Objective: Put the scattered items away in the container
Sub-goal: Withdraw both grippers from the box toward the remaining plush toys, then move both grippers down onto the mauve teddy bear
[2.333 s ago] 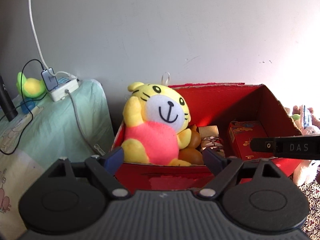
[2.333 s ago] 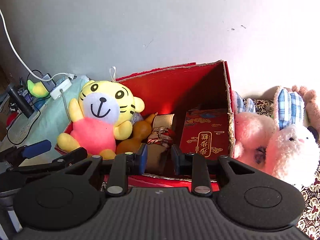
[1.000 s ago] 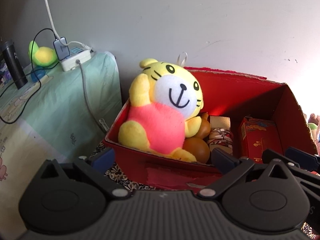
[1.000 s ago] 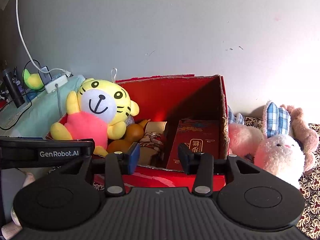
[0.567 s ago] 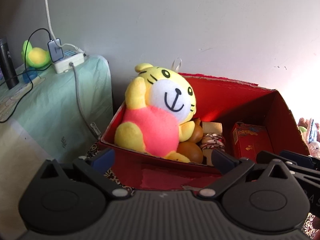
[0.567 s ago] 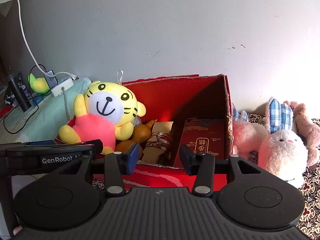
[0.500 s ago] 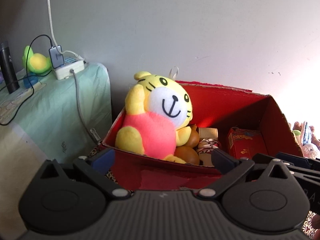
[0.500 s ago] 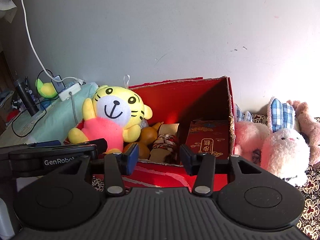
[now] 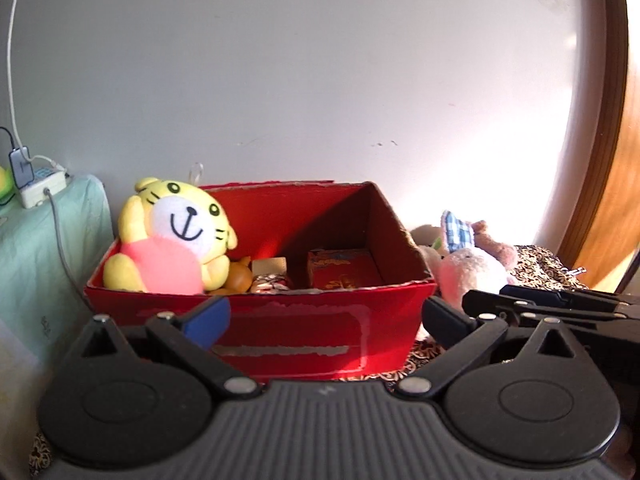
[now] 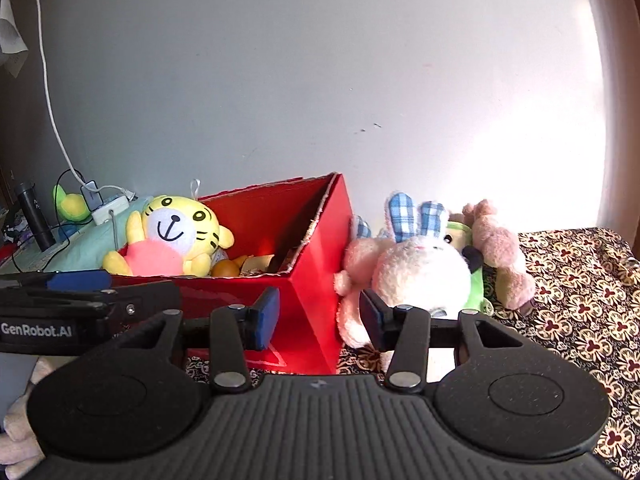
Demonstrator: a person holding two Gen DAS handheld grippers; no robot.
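Observation:
A red cardboard box (image 9: 304, 332) (image 10: 316, 280) stands against the wall. In it sit a yellow tiger plush (image 9: 176, 240) (image 10: 176, 236), brown gourds (image 9: 238, 276), a wrapped bundle (image 9: 270, 282) and a red carton (image 9: 344, 274). Right of the box lie a white-pink rabbit plush (image 10: 416, 268) (image 9: 472, 268) with blue checked ears, a green plush (image 10: 474, 280) and a brown plush (image 10: 500, 248). My left gripper (image 9: 324, 316) is open and empty in front of the box. My right gripper (image 10: 318, 318) is open and empty, before the box's right corner and the rabbit.
A mint-covered stand (image 9: 44, 248) left of the box carries a power strip (image 9: 38, 182) with cables, a green-yellow toy (image 10: 70, 204) and a dark bottle (image 10: 34, 216). A patterned brown cloth (image 10: 576, 280) covers the surface. A wooden frame (image 9: 612, 152) rises at the right.
Both grippers have pulled back from the box and swung right. The right gripper has opened wider, and the rabbit now sits just beyond its right finger.

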